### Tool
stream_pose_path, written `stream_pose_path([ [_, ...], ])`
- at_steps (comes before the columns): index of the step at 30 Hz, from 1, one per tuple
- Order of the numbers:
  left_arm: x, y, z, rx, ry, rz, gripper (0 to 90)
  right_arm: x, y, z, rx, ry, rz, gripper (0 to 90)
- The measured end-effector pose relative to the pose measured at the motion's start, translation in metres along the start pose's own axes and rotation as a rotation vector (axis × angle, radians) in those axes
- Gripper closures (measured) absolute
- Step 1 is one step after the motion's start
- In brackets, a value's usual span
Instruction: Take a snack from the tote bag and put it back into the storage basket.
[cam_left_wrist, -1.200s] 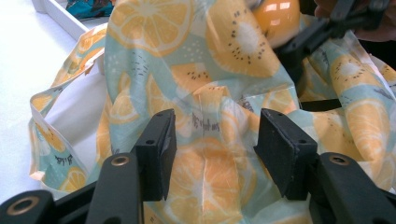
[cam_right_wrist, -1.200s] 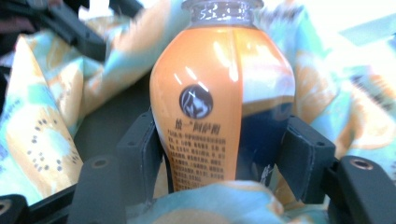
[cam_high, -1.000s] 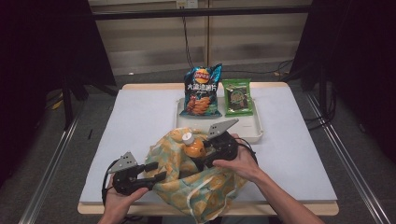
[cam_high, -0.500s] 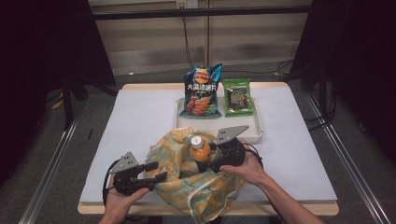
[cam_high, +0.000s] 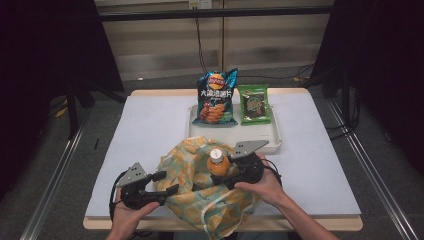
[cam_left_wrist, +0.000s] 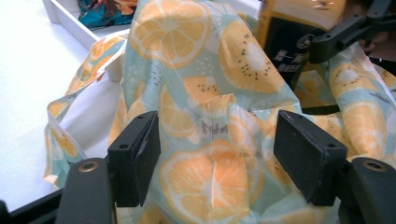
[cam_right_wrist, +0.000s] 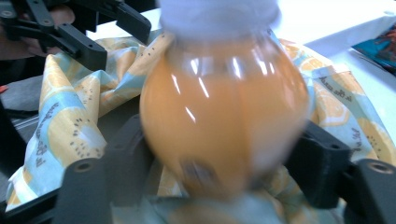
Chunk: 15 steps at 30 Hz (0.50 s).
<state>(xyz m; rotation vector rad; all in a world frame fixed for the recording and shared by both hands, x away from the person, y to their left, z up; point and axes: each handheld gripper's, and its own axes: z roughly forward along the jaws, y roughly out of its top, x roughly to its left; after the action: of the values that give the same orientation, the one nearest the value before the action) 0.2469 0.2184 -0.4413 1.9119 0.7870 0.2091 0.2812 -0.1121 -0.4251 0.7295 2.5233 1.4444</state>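
Observation:
A fruit-print fabric bag (cam_high: 190, 160) lies crumpled at the table's front. An orange juice bottle (cam_high: 217, 162) with a white cap stands upright in the bag's mouth. My right gripper (cam_high: 225, 175) reaches in from the right, its jaws on either side of the bottle (cam_right_wrist: 224, 116). They have just been opening, and the bottle looks blurred between them. My left gripper (cam_high: 167, 182) is at the bag's left edge. Its jaws have also just been opening, and its pads (cam_left_wrist: 140, 154) stand apart from the bag fabric (cam_left_wrist: 210, 70) bunched between them.
A white tray (cam_high: 275, 142) behind the bag holds a blue chips bag (cam_high: 216, 97) and a green snack packet (cam_high: 254, 104). Bare white tabletop (cam_high: 145, 120) stretches to the left and right. The front edge is right under my hands.
The right gripper and the bottle have moved right and nearer, lower into the bag. The left gripper stayed in place. Both pairs of jaws stand wider.

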Motion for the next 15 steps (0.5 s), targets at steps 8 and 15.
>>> stream_pose_path([
  [8,-0.001,0.000,-0.001,-0.001,0.003,0.003,30.4,0.011,-0.001,0.000,-0.054,-0.100,0.073,23.6],
  [15,0.000,-0.001,-0.001,-0.002,0.009,0.001,30.1,0.022,-0.003,0.005,-0.066,-0.198,0.088,24.5],
])
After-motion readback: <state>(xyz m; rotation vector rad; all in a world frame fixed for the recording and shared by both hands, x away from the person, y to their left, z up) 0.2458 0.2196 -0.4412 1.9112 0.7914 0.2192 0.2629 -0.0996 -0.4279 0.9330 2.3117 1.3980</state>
